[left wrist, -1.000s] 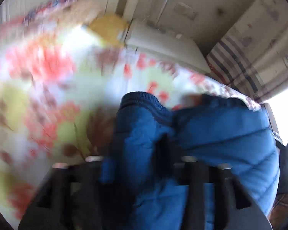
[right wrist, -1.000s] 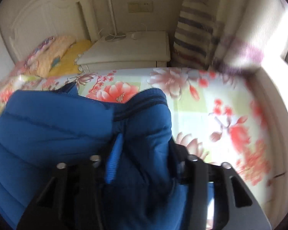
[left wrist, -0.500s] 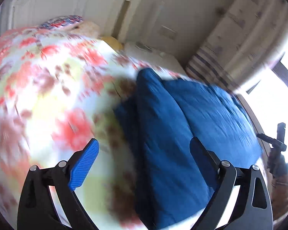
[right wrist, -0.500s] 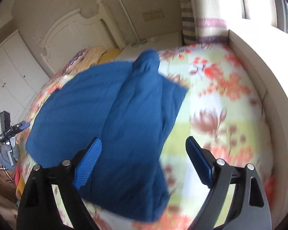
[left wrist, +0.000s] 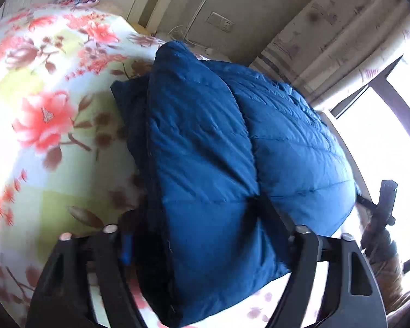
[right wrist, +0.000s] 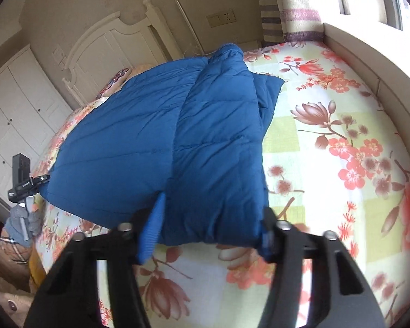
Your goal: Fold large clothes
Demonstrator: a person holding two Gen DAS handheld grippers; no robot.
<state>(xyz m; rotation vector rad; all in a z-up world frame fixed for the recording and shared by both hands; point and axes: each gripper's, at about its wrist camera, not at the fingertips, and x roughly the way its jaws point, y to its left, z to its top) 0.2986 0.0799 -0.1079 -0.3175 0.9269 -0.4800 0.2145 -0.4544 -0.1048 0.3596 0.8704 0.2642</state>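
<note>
On the floral bedsheet (right wrist: 328, 125), both tools clamp the folded blue jacket (right wrist: 194, 136).

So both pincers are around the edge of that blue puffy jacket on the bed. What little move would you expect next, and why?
Probably both lift the near edge and carry it toward the headboard, halving the bundle. The left gripper and right gripper each straddle the near hem of the blue jacket, which lies long on the floral bedspread, sleeves already folded in. Whether they grip firmly is unclear.
</note>
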